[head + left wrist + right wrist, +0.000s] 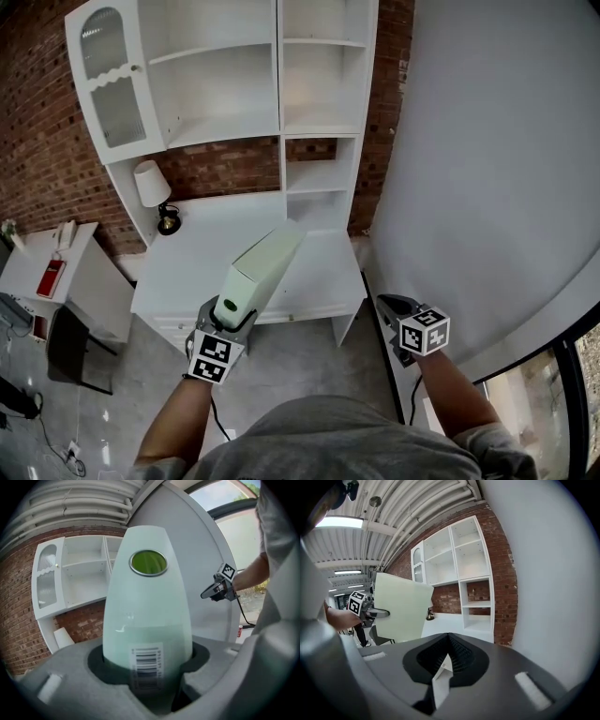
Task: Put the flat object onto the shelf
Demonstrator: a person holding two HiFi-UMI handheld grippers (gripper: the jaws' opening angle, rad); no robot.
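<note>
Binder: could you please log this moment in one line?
left gripper: shut on binder | right gripper: shut, empty | shelf: binder not yet there

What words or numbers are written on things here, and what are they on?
No text reads clearly.
Barcode sticker on the green folder: digits too blurred to read.
Square markers: black-and-white patterns, no words.

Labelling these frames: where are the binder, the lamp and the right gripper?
binder (265, 265), head view, its broad side
lamp (149, 182), head view, its shade
right gripper (385, 302), head view, at its jaw tips
</note>
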